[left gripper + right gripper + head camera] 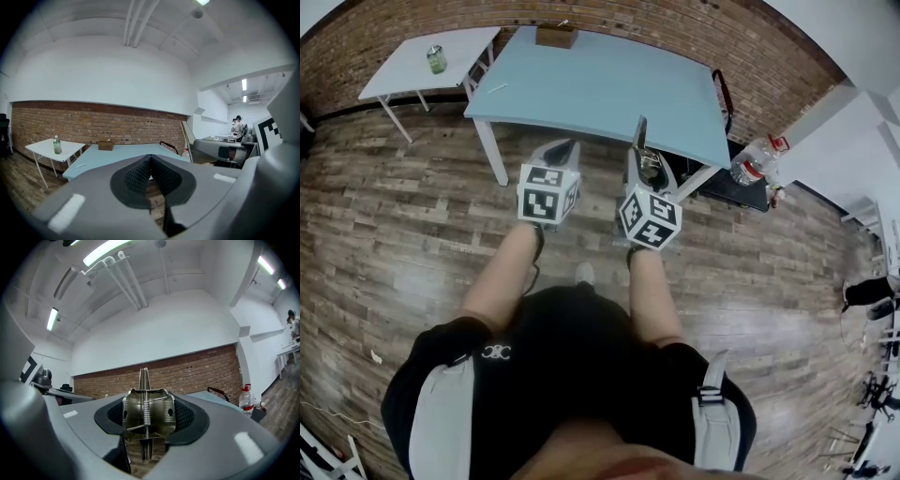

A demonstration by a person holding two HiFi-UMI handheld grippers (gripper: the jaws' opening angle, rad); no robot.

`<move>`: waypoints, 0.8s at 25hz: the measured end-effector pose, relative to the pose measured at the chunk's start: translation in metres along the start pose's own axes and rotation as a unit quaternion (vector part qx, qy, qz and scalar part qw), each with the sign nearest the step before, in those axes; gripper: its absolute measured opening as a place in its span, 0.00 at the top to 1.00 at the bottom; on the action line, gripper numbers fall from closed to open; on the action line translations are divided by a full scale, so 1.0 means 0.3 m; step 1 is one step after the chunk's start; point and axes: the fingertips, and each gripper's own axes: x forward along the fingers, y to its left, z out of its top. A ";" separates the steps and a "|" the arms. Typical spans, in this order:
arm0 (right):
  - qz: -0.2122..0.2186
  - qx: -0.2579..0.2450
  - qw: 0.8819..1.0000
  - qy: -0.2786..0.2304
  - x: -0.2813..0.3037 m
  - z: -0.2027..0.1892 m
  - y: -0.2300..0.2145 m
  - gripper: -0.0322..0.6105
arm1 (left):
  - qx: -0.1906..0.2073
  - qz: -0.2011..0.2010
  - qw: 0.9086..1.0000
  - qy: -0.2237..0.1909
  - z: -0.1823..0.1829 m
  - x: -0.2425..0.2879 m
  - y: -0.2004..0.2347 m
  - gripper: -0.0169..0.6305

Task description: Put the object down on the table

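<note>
A metal spring clamp (158, 420) is kept clamped in the right gripper (148, 408), near the light-blue table (591, 89) at 12 o'clock. The left gripper (151, 164) is pressed together, empty.

Head camera down, gripper cameras toward wall (93, 124)

white side table (398, 77), green bottle (437, 59), brick wall (131, 124)

Lab-like workroom: brick wall (93, 123), blue table (600, 89), strip lights (52, 318).
</note>
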 end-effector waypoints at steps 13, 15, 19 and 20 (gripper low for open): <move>0.015 0.035 0.999 0.021 0.406 0.000 -0.298 0.59 | -0.019 0.017 0.999 0.026 0.092 0.486 0.018 0.97; 0.016 0.034 0.999 0.025 0.461 -0.003 -0.347 0.59 | -0.016 0.018 0.999 0.028 0.101 0.557 0.007 0.97; 0.026 0.032 0.999 0.032 0.568 0.000 -0.421 0.59 | -0.010 0.028 0.999 0.032 0.122 0.671 0.000 0.97; 0.028 0.033 0.999 0.034 0.592 0.001 -0.435 0.59 | -0.009 0.031 0.999 0.033 0.127 0.693 0.001 0.97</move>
